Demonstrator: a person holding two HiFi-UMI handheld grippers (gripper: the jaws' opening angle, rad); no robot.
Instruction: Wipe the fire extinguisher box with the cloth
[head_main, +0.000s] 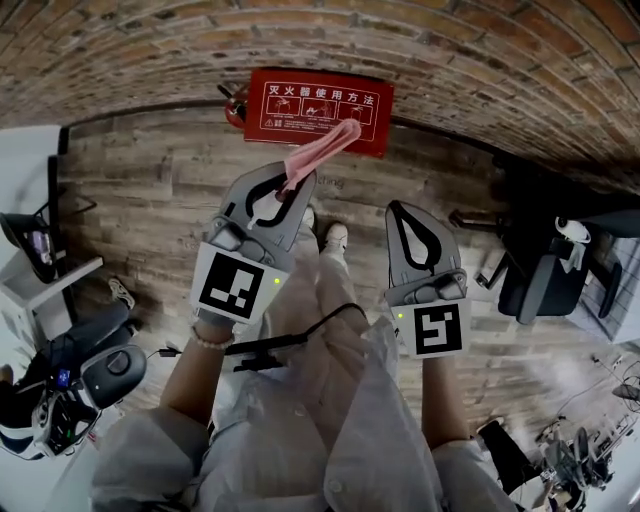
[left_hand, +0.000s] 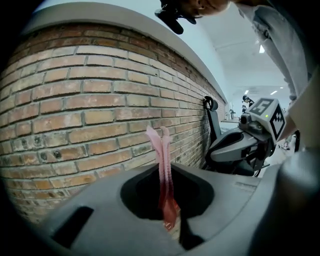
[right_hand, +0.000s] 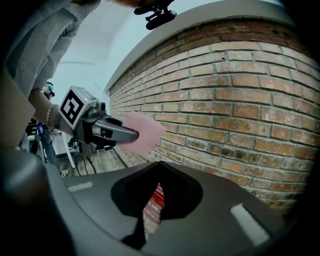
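The red fire extinguisher box (head_main: 318, 112) stands on the wooden floor against the brick wall, white instruction print on its top. My left gripper (head_main: 291, 182) is shut on a pink cloth (head_main: 325, 150), which sticks out past the tips over the box's near edge. In the left gripper view the cloth (left_hand: 164, 165) rises folded between the closed jaws, facing brick. My right gripper (head_main: 402, 210) hangs to the right, shut and holding nothing. In the right gripper view a slice of the red box (right_hand: 157, 196) shows through the jaw hollow, and the left gripper (right_hand: 107, 131) holds the cloth (right_hand: 144, 132) out.
The brick wall (head_main: 450, 60) runs behind the box. A red extinguisher (head_main: 236, 105) sits at the box's left. A black office chair (head_main: 545, 275) stands right, a desk with gear (head_main: 40, 255) left. The person's shoes (head_main: 335, 236) are just below the box.
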